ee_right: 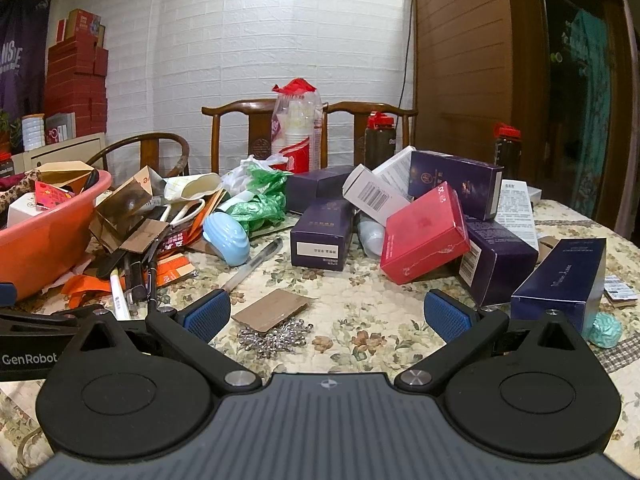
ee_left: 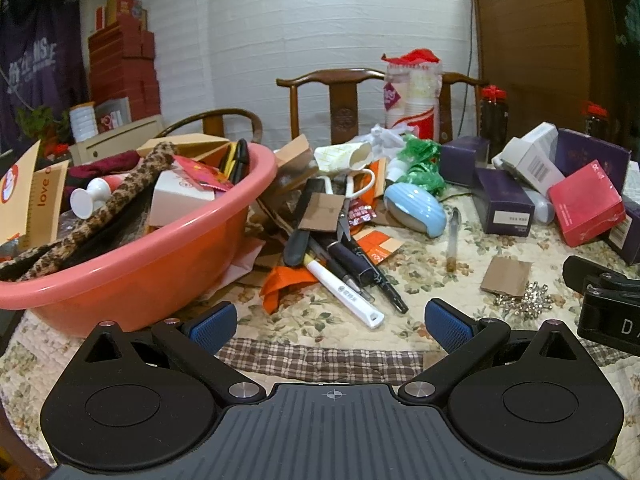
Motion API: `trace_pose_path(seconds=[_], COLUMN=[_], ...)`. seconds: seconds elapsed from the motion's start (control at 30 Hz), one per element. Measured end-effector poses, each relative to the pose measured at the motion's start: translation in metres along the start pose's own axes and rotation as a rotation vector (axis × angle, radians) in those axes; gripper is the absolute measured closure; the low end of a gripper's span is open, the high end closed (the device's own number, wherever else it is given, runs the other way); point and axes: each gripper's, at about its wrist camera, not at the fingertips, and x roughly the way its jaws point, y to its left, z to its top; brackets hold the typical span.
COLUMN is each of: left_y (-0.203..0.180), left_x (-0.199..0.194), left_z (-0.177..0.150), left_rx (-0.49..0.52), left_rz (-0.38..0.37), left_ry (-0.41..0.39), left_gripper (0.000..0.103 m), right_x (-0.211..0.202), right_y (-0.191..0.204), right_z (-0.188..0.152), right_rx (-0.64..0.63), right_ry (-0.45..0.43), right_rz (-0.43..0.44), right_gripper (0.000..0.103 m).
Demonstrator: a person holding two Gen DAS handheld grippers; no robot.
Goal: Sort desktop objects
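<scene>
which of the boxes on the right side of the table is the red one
The red box lies tilted among the pile, leaning against the dark purple boxes and below the white barcode box. It is the only red box there; the others are purple, navy or white.

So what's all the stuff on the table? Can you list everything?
basin: one, pink, left side of table, filled with boxes and a leopard-print strap
pens and markers: several, black and white, heaped right of the basin
scissors: one, white handles, in the heap
shell-shaped thing: one, light blue, middle
clear pen: one, near the blue thing
cardboard piece: one, brown, front
silvery clips pile: one, under the cardboard's edge
boxes: several purple, one red, right side
plastic bag: green, behind
left gripper: open
right gripper: open
</scene>
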Motion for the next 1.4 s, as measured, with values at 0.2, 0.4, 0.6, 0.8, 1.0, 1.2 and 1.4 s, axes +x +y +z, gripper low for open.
trace_pose_path(seconds=[0.2,0.4,0.6,0.8,1.0,1.2,1.4], left_y=[-0.005,-0.040,-0.104,-0.157,-0.193,-0.210,-0.246], left_x=[-0.002,-0.011,-0.015,-0.013,-0.010,-0.002,0.003], left_z=[0.001,0.014,0.013,0.006,0.008,0.013,0.008], left_rx=[0.007,0.067,0.175,0.236,0.309,0.294,0.334], left_rz=[-0.009,-0.080,-0.211,-0.361,-0.384,-0.388,-0.452], left_ry=[-0.006,-0.058,-0.063,-0.031,-0.053,-0.035,0.009], left_gripper=[0.000,0.000,0.000,0.000,0.000,0.000,0.000], right_x=[-0.002,-0.023,-0.041,-0.032,-0.018,0.015,0.037], right_y=[-0.002,-0.028,-0.089,-0.156,-0.211,-0.239,-0.259], right_z=[-0.001,0.011,0.030,0.036,0.029,0.022,0.022], right_rx=[0.001,-0.008,0.028,0.066,0.196,0.332,0.405], right_ry=[-0.006,-0.073,-0.113,-0.042,0.039,0.134,0.171], right_rz=[0.002,-0.070,-0.203,-0.286,-0.266,-0.184,-0.157], right_gripper=[0.000,0.000,0.000,0.000,0.000,0.000,0.000])
